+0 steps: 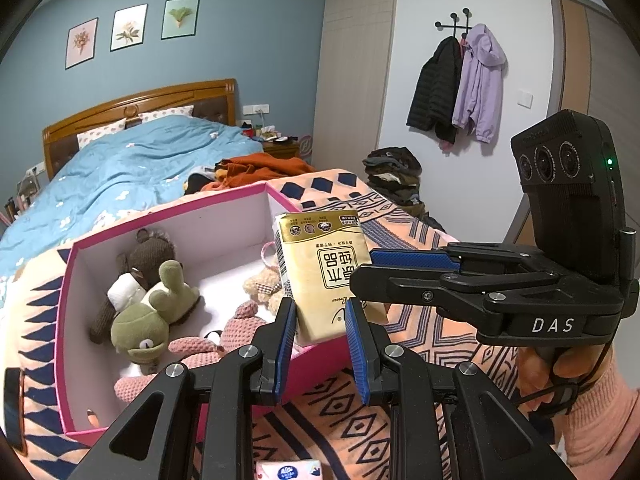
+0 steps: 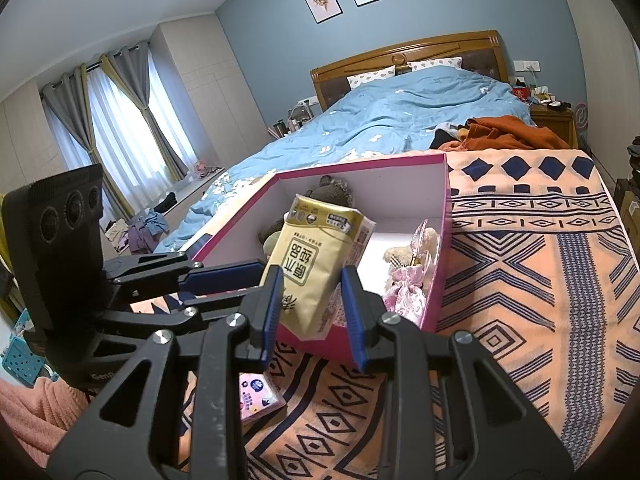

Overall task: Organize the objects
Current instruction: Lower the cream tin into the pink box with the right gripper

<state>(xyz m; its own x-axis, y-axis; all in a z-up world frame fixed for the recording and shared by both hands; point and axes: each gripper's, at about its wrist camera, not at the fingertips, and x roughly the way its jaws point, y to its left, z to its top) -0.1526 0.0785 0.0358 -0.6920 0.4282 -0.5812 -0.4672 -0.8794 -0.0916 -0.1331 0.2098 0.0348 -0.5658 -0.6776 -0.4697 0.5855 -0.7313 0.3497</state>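
Note:
A gold tissue pack (image 1: 324, 272) stands tilted at the pink box's near corner; it also shows in the right wrist view (image 2: 316, 264). Both grippers meet at it. My left gripper (image 1: 322, 312) has its blue pads on either side of the pack's lower end. My right gripper (image 2: 310, 296) flanks it the same way, and comes in from the right in the left wrist view (image 1: 376, 268). Which one bears the pack I cannot tell. The pink box (image 1: 68, 320) holds a green frog plush (image 1: 148, 320), a brown bear (image 1: 148, 252) and pink knitted toys (image 1: 240, 328).
The box stands on an orange patterned blanket (image 2: 520, 280) on the bed. A small tissue packet (image 2: 258, 398) lies on the blanket in front of the box. A pink sachet (image 2: 404, 300) and a small beige bear (image 2: 404, 254) lie in the box's right end.

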